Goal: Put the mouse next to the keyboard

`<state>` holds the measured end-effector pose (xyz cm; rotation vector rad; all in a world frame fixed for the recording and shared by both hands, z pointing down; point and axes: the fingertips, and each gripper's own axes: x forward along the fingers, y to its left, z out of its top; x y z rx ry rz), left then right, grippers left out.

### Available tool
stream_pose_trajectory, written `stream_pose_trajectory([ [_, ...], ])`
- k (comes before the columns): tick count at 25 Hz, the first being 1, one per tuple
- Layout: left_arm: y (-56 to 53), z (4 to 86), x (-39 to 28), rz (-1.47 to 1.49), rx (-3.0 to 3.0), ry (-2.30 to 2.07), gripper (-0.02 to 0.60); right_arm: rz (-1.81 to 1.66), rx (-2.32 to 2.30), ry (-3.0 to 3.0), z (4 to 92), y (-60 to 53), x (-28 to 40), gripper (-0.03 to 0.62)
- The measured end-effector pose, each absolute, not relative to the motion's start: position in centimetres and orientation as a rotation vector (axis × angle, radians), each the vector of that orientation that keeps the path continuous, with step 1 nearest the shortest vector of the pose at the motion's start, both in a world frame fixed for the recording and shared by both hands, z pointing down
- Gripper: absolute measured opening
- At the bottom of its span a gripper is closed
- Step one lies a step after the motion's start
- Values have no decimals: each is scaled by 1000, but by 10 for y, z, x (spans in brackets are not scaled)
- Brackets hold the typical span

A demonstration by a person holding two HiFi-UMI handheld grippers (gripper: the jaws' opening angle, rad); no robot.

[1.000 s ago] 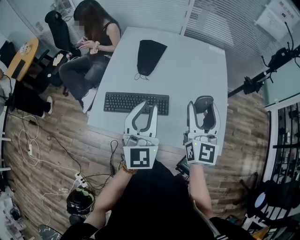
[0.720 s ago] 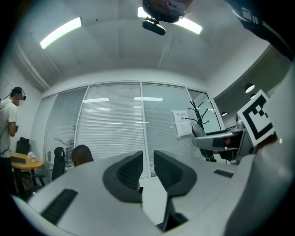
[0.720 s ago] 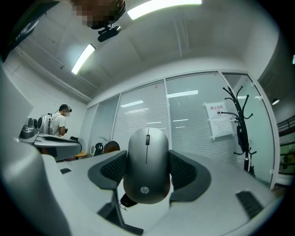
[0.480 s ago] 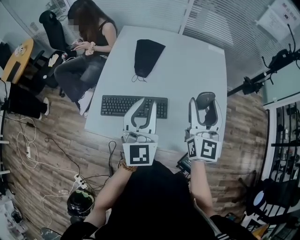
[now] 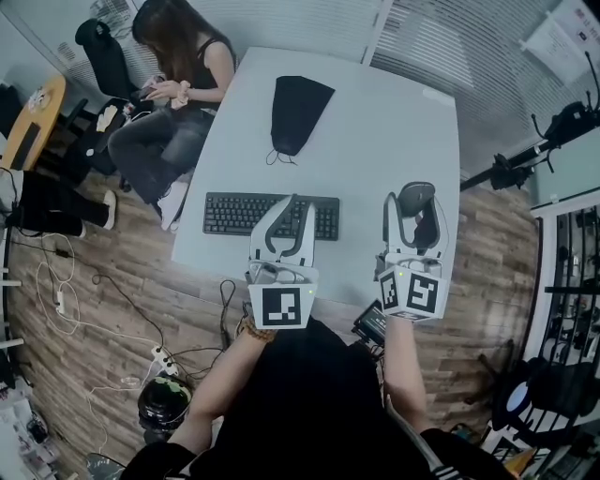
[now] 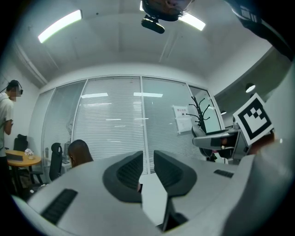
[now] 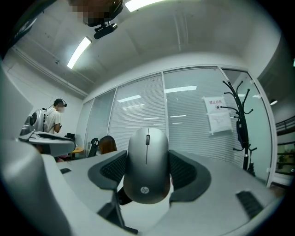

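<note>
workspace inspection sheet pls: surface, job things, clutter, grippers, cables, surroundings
surface: pale grey rectangular table, no spills seen
job's things: black flat keyboard near the front edge; grey rounded mouse held to its right
clutter: black fabric pouch behind the keyboard
grippers: right gripper shut on the mouse; left gripper empty, jaws narrowly apart
cables: white leads, power strip on the wooden floor
surroundings: seated person at the table's left; slatted blinds; black stand

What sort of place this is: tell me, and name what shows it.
Probably an office meeting room: a white table carrying a keyboard, glass walls hung with blinds, and a coat stand beside them.
</note>
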<state>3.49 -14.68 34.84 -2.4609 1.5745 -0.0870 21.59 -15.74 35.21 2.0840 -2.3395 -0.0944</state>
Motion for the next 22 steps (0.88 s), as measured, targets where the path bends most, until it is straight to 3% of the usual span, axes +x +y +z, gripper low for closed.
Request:
stream_pose_trajectory([
  [22,-163,373,24,-151,-2484,1615,78,63,2046,-2291,406,-192,222,285],
])
